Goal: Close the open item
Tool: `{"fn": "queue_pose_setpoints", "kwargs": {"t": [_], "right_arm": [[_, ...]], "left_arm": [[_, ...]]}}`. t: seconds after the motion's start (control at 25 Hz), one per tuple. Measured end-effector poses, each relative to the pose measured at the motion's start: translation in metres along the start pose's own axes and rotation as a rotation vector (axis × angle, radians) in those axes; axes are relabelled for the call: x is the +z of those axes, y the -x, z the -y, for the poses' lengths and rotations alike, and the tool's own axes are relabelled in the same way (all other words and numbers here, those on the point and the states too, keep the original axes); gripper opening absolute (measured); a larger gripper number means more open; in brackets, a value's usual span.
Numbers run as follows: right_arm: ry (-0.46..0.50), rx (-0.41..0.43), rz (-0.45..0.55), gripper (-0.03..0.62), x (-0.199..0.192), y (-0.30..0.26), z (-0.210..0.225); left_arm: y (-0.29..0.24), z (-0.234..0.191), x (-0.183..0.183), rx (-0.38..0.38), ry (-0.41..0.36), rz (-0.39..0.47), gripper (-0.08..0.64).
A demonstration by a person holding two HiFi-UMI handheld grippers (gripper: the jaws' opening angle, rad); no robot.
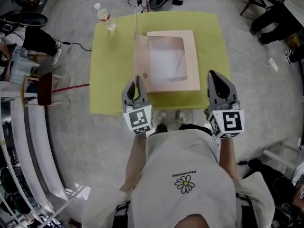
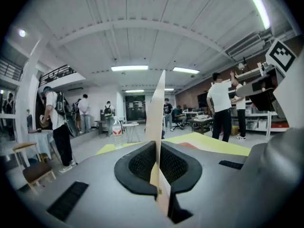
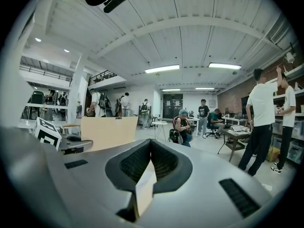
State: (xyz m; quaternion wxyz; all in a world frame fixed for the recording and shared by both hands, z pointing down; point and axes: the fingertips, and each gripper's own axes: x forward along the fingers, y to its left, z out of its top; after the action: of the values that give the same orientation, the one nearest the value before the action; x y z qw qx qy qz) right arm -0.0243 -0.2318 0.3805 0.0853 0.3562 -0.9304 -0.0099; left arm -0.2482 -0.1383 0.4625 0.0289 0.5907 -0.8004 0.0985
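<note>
A flat beige box (image 1: 190,82) lies open on the yellow-green cover (image 1: 109,80), its white inside facing up. Its lid (image 1: 141,61) stands upright along the box's left side. My left gripper (image 1: 137,80) is shut on the lid's near edge. In the left gripper view the thin lid panel (image 2: 156,108) rises straight up from between the closed pads (image 2: 140,163). My right gripper (image 1: 214,74) hovers by the box's front right corner, shut and holding nothing. From the right gripper view the lid (image 3: 109,129) shows as a broad beige panel to the left of the closed right gripper (image 3: 151,144).
A plastic water bottle (image 1: 105,17) stands at the cover's far left corner. A stool (image 1: 42,87) and shelving are on the left, cables and bags lie beyond the far edge. Several people (image 2: 221,108) stand around the workshop.
</note>
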Motion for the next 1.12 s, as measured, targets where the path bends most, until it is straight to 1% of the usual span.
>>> {"fn": "queue_pose_setpoints", "kwargs": {"t": [0.16,0.24,0.32,0.36,0.44,0.56,0.96,1.04,1.12], "right_arm": [[-0.001,0.007,0.001,0.014,-0.001,0.001,0.002],[0.011,0.013,0.003,0.014,0.001,0.0,0.003],[0.02,0.002,0.003,0.014,0.003,0.001,0.009],[0.019,-0.011,0.003,0.014,0.003,0.003,0.013],[0.003,-0.03,0.002,0.014,0.002,0.006,0.019],[-0.012,-0.043,-0.002,0.014,-0.004,0.009,0.024],[-0.037,-0.138,-0.018,0.014,-0.016,0.025,0.056],[-0.044,-0.162,-0.022,0.014,-0.019,0.029,0.064],[-0.06,-0.184,-0.031,0.014,-0.024,0.034,0.069]], "left_arm": [[-0.004,0.025,0.001,-0.036,-0.106,-0.018,0.015],[-0.007,0.042,-0.001,-0.052,-0.193,-0.03,0.017],[-0.009,0.061,-0.002,-0.071,-0.29,-0.042,0.017],[-0.009,0.071,-0.003,-0.089,-0.33,-0.049,0.017],[-0.011,0.092,-0.007,-0.143,-0.388,-0.061,0.018],[-0.017,0.117,-0.016,-0.225,-0.443,-0.089,0.021],[-0.033,0.162,-0.045,-0.416,-0.581,-0.201,0.031],[-0.037,0.171,-0.054,-0.467,-0.627,-0.232,0.032],[-0.036,0.179,-0.065,-0.53,-0.666,-0.283,0.037]]}}
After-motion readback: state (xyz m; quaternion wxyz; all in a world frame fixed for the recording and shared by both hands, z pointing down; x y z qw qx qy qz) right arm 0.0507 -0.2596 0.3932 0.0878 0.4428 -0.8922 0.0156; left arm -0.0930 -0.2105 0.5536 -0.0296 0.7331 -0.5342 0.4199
